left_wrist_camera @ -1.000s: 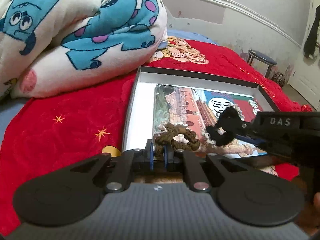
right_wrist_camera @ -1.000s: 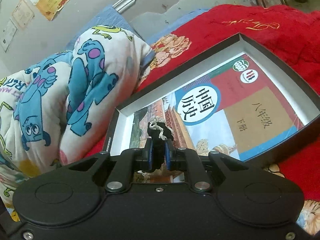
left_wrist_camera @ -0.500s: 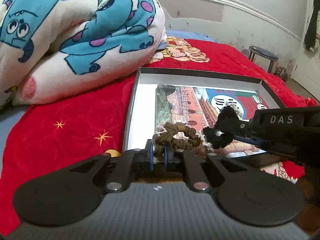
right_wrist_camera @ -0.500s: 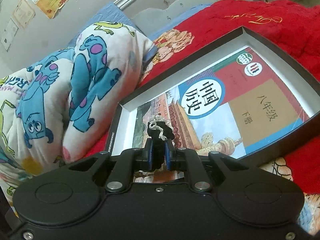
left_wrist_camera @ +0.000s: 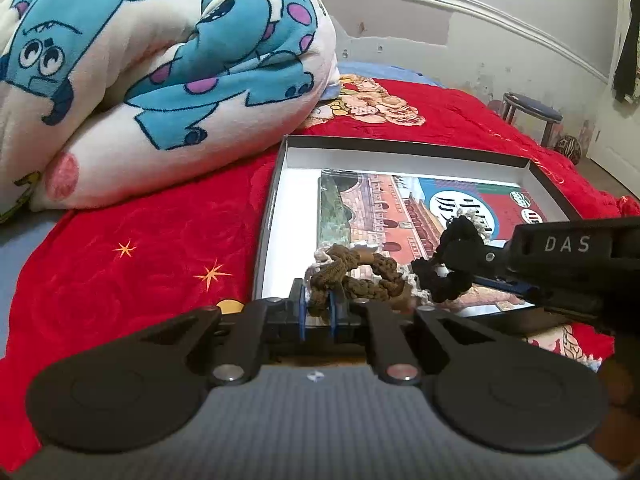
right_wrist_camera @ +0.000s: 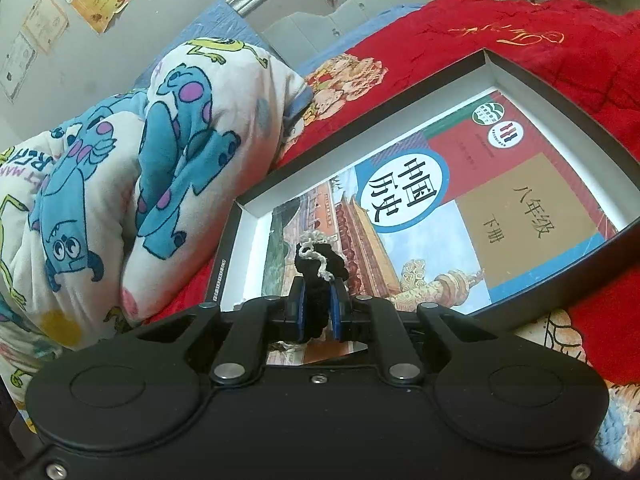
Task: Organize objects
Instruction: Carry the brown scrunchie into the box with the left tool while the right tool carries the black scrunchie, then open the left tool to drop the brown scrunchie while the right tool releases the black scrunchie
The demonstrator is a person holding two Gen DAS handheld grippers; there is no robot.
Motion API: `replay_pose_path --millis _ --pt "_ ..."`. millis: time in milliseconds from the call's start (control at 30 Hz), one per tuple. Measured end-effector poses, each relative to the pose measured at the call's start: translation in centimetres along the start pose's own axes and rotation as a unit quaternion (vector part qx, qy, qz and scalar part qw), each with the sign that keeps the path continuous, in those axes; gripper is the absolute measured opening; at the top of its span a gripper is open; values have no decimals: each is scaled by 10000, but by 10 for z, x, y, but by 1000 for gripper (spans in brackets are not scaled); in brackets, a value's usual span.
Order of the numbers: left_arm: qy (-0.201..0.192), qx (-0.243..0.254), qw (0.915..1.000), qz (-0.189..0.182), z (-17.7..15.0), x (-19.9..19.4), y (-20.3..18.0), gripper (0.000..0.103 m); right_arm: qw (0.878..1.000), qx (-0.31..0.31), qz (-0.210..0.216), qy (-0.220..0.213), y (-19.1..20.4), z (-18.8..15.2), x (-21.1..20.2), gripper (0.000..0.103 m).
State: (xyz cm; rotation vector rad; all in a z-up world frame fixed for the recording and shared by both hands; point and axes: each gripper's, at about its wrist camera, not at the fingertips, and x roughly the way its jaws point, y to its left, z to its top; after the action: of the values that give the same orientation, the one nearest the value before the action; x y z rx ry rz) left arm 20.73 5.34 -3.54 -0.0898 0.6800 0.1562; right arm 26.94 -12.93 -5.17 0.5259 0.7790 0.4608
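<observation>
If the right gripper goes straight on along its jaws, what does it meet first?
Probably the book lying in the box, since the right gripper, shut on the black scrunchie, points down at its cover; depth is uncertain.

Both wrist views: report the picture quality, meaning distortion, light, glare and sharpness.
Left wrist view: strong fisheye bend, the wall rail curves; light is soft and even; the brown cord in the left gripper is sharp, the frame's edges soften. Right wrist view: same bend, dark corners; mild sheen on the book; the black cord in the right gripper is dark, with little detail.
</observation>
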Motion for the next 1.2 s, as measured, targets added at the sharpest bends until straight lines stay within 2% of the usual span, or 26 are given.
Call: replay_pose_path --millis 733,800,867,933,1033,1133,1167,1200 --pt "-42 47 10000 -25 0 1 0 19 9999 67 92 80 -2 -2 1 13" --pt "-44 71 10000 -15 0 2 0 26 9999 44 81 67 -1 -2 1 14" --pt "-54 109 9999 -4 0 2 -1 26 10000 -3 72 54 0 -3 1 15" --pt "-32 91 10000 -8 0 3 -1 38 10000 -29 68 49 1 -4 1 16" --pt "-39 9 10000 -60 1 3 1 46 9999 0 108 -3 1 -6 -1 18" --pt "-66 11 9999 -83 2 0 3 62 9999 55 125 -30 0 -8 -3 21" --pt "-79 -10 9999 -126 3 -2 4 65 9998 77 163 -37 -1 -8 -5 26" --pt "-84 -46 9998 -194 4 -4 6 67 9997 103 199 -52 -2 -9 -7 37"
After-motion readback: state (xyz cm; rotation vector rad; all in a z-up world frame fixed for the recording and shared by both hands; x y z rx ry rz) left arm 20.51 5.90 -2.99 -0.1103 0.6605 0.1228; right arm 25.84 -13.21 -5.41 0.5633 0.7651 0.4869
